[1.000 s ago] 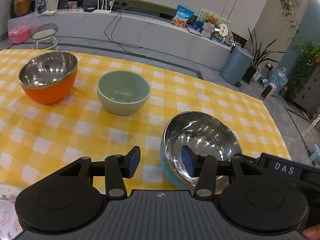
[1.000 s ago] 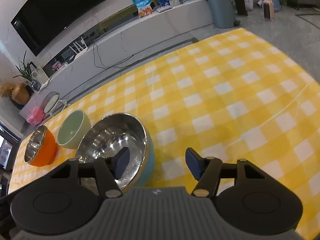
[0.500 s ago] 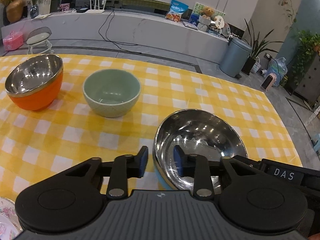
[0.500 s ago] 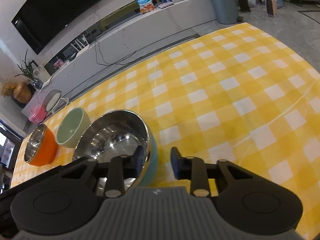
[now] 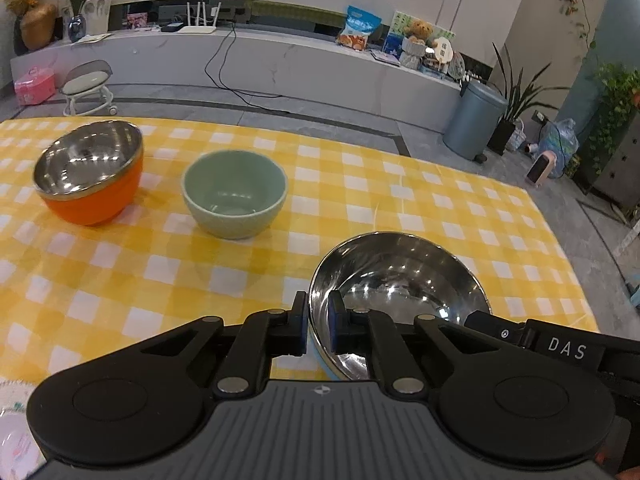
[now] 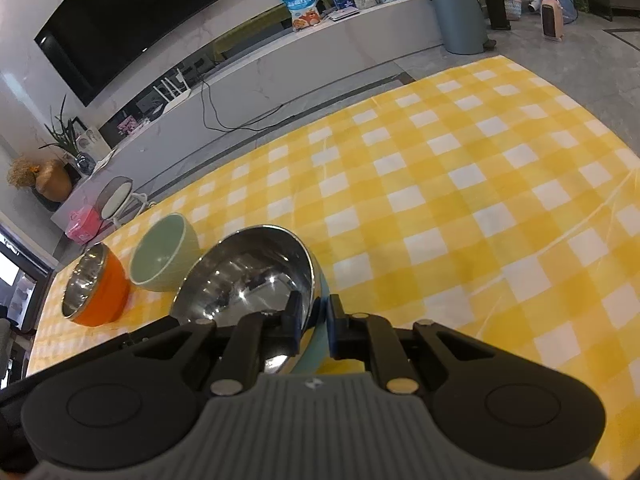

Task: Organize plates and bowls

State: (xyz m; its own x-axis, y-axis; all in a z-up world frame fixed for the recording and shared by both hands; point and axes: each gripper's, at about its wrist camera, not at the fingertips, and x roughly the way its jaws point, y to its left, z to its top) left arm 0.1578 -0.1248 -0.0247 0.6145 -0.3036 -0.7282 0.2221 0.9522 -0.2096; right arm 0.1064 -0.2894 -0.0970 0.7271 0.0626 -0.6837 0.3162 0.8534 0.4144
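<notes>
Grippers newly closed; three bowls (image 5: pixel 236 196).

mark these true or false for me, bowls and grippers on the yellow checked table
1. Both grippers are clamped on the rim of the blue steel-lined bowl. True: the left gripper pinches its left edge and the right gripper its right edge.

2. The green bowl is stacked inside the orange bowl. False: they stand side by side, apart, on the checked tablecloth.

3. The orange bowl has a shiny metal inside. True.

4. The green bowl holds food. False: it looks empty.

5. The right gripper is wide open. False: its fingers are closed on the bowl's wall, one inside and one outside.
</notes>
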